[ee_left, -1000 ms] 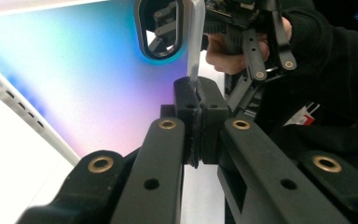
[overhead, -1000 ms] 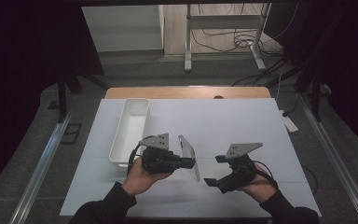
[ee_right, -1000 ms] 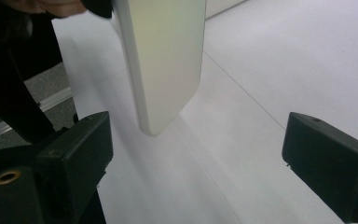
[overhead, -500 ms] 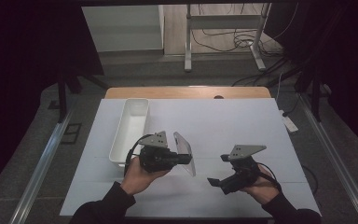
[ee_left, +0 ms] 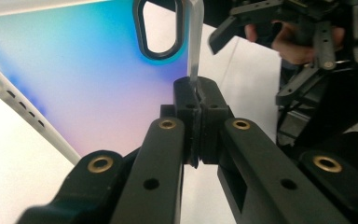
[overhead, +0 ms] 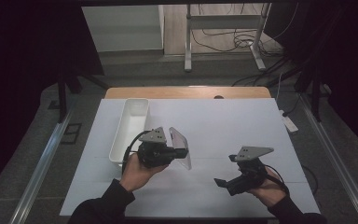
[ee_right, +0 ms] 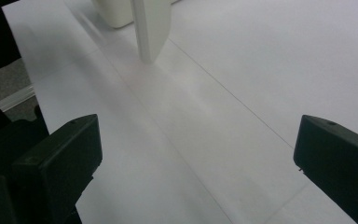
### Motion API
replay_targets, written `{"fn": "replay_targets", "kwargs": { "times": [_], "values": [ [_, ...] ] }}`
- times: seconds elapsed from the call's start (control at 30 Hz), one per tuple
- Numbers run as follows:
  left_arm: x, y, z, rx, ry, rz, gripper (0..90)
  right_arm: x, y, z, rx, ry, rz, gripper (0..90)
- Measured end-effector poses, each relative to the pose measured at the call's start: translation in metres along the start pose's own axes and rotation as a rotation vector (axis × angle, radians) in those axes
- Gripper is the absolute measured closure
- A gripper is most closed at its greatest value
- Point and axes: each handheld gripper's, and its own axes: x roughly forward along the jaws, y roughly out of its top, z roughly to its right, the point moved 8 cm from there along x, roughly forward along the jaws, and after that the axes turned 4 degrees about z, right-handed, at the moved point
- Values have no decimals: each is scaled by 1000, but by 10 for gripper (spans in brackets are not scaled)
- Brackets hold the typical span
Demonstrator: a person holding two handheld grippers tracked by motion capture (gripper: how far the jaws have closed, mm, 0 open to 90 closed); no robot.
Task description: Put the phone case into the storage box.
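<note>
The left gripper (overhead: 182, 152) is pinching a thin translucent phone case (overhead: 180, 147) by 1 of its long edges, its 2 jaws pressed together on the rim just below the oval camera cut-out (ee_left: 160, 25), as the left gripper view shows. In the high view the case is off the white table (overhead: 223, 126), held on edge just right of the white bin (overhead: 131, 128), with its long axis running roughly away from the person and its broad face turned sideways. The right gripper (overhead: 220, 183) sits low and well apart to the right, near the table's front edge; in the right gripper view its 2 jaws stand spread wide with nothing between them, and the case (ee_right: 151, 28) appears ahead of them, upright beside the bin. So the case lies ahead and to the left of the free gripper, edge-on to it, while the bin is nearest the left hand (overhead: 137, 170). My judgement: if the case goes into the bin, the left arm alone can carry it leftward, long axis along the bin's length.
</note>
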Motion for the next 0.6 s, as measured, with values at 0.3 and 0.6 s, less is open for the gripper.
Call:
{"fn": "replay_targets", "kwargs": {
  "times": [0.3,0.6],
  "values": [
    [-2,3,-9,-7,38,1,883,-8,-8,8,7,-50,-4,5],
    [-8,6,-16,-17,66,14,882,-17,-12,11,23,-83,11,3]
  ]
}}
